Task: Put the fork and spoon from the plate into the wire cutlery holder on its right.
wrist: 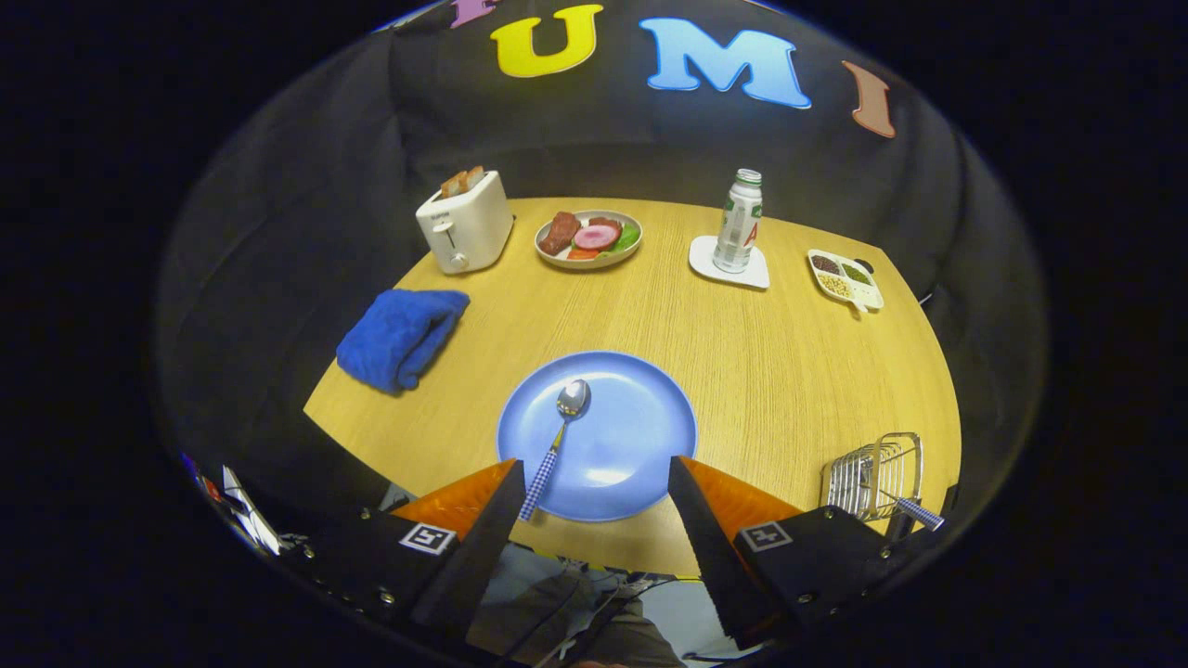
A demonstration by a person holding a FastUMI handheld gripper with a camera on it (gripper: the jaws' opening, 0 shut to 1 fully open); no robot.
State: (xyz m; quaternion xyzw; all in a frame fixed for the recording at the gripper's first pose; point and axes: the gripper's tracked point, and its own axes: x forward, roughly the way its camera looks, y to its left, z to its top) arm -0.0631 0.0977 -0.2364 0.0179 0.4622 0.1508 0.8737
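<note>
blue plate holds spoon; gripper open, empty, just short of plate; wire cutlery holder right of plate, checked handle inside

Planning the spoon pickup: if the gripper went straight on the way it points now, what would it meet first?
Most likely the blue plate just ahead of the open gripper. The spoon lies on it, nearer one finger. Depth is unclear, so it might pass above the plate.
</note>
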